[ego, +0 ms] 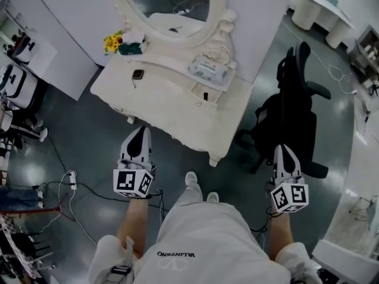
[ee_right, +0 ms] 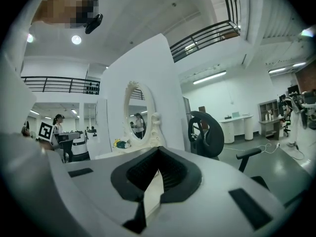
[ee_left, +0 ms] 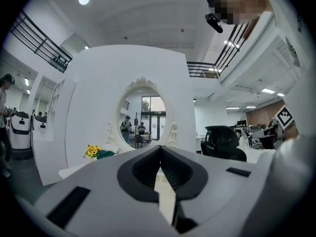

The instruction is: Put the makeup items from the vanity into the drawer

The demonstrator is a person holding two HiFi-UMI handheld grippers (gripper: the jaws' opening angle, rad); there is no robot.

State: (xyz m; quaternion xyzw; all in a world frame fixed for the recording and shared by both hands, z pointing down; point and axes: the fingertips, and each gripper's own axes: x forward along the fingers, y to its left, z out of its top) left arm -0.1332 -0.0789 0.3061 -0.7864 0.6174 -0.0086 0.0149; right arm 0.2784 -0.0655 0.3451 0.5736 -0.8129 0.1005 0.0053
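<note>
The white vanity (ego: 172, 108) stands ahead of me under its oval mirror (ego: 172, 5). A small dark square item (ego: 137, 74) lies on its top at the left. A shallow open drawer (ego: 208, 87) at the right holds a small dark stick (ego: 205, 96). My left gripper (ego: 140, 130) hangs shut and empty just short of the vanity's front edge. My right gripper (ego: 283, 149) is shut and empty too, off to the right over the floor. In the left gripper view the jaws (ee_left: 159, 149) meet and aim at the mirror (ee_left: 143, 117). The right gripper (ee_right: 158, 151) sees the vanity from the side.
Yellow flowers (ego: 112, 41), a green tissue box (ego: 131, 45) and a pack of wipes (ego: 208, 70) sit at the back of the vanity. A black office chair (ego: 296, 99) stands right of it. Cables and a power strip (ego: 73, 179) lie on the floor at the left.
</note>
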